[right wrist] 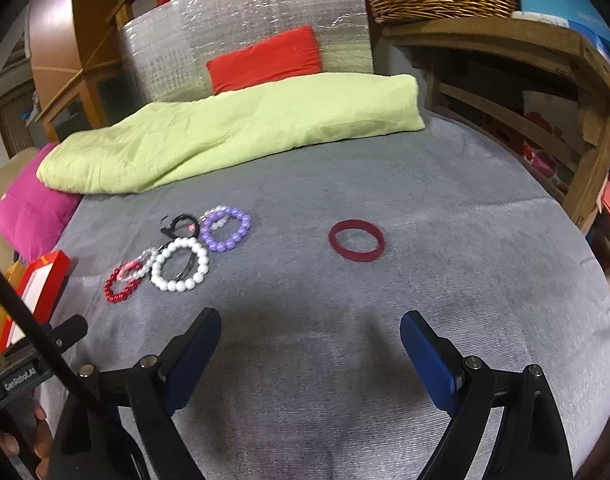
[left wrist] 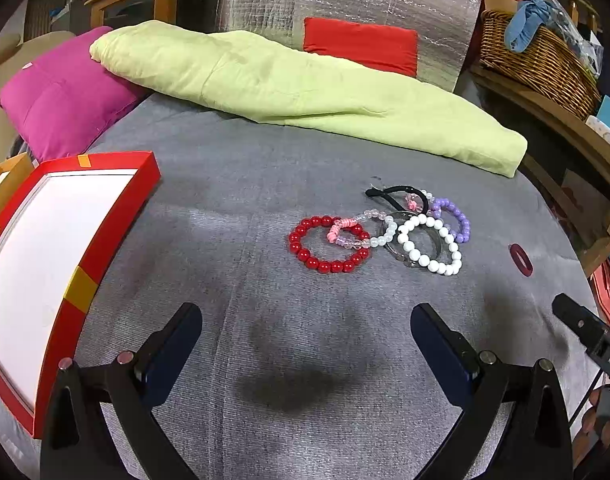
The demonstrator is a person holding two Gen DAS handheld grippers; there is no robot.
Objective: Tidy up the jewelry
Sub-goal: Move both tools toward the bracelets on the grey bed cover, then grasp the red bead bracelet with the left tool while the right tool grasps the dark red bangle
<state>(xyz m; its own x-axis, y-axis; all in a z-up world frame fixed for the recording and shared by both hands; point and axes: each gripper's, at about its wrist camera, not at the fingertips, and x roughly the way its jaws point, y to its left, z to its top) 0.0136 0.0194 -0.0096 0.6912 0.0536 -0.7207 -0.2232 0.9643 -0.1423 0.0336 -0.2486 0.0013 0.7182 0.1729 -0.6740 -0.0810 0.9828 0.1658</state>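
A cluster of bracelets lies on the grey cloth: a red bead bracelet (left wrist: 329, 245) (right wrist: 121, 282), a white bead bracelet (left wrist: 431, 245) (right wrist: 180, 265), a purple bead bracelet (left wrist: 451, 219) (right wrist: 225, 229), a clear and pink one (left wrist: 361, 233) and a black band (left wrist: 397, 195). A dark red bangle (right wrist: 357, 240) (left wrist: 520, 259) lies alone to their right. The red box with a white inside (left wrist: 57, 264) (right wrist: 35, 292) sits at the left. My left gripper (left wrist: 307, 320) is open, short of the cluster. My right gripper (right wrist: 311, 330) is open, short of the bangle, with nothing between its fingers.
A light green folded blanket (left wrist: 305, 96) (right wrist: 225, 128) lies across the back of the cloth, with a pink cushion (left wrist: 61, 100) at its left. A silver foil panel with a red cushion (right wrist: 265, 60) stands behind. A wicker basket (left wrist: 537, 60) sits on a wooden shelf at the right.
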